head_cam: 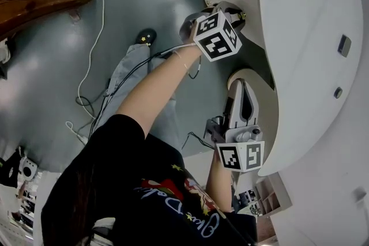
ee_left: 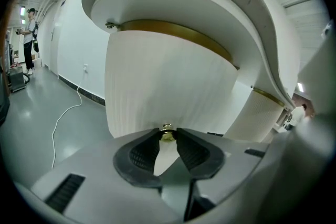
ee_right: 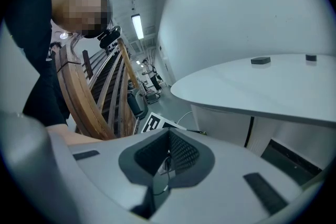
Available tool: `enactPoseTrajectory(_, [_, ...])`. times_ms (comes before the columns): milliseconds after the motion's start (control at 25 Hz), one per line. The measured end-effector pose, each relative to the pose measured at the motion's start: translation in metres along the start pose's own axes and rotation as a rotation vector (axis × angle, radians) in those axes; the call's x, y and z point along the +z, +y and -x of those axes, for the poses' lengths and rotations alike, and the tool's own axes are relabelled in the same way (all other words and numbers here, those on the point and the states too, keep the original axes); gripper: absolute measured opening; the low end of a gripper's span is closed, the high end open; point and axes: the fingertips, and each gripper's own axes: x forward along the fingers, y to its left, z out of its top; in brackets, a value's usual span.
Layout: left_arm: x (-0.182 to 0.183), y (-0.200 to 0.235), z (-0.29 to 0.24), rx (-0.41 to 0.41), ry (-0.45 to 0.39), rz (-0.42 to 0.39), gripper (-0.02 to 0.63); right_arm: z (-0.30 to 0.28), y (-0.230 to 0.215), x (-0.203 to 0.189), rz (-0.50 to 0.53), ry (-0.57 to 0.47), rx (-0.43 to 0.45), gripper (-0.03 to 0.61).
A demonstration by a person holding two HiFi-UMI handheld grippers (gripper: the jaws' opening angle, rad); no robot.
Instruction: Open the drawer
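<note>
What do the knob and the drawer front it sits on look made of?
The knob: polished brass-coloured metal, judging by its yellow shine, though it could be plated. The drawer front: matt white with fine vertical ribbing, likely painted wood or moulded plastic; the look leaves it open. The gold band above it looks like brushed metal trim.

Drawer knob partly hidden between the jaws

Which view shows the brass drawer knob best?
Left gripper view: the small brass knob is clamped in the left tongs, against the white ribbed drawer front. Head view: tongs cover it. Right gripper view: absent.
</note>
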Motion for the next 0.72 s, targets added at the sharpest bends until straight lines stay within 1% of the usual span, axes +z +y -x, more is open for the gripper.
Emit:
enactPoseTrajectory(280, [-0.008,0.001,0.009,-0.010,0.003,0.000,0.101,-0.002,0.008,-0.004,-0.001,0.002,-0.009,0.002])
enactPoseTrajectory(560, [-0.013,0.000,0.017,-0.015,0.009,0.017,0.101,-0.006,0.014,0.001,-0.015,-0.011,-0.019,0.002])
enactPoseTrajectory(720, [-0.016,0.001,0.022,-0.027,0.018,0.013,0.101,-0.009,0.019,0.004,-0.018,-0.014,-0.022,0.002])
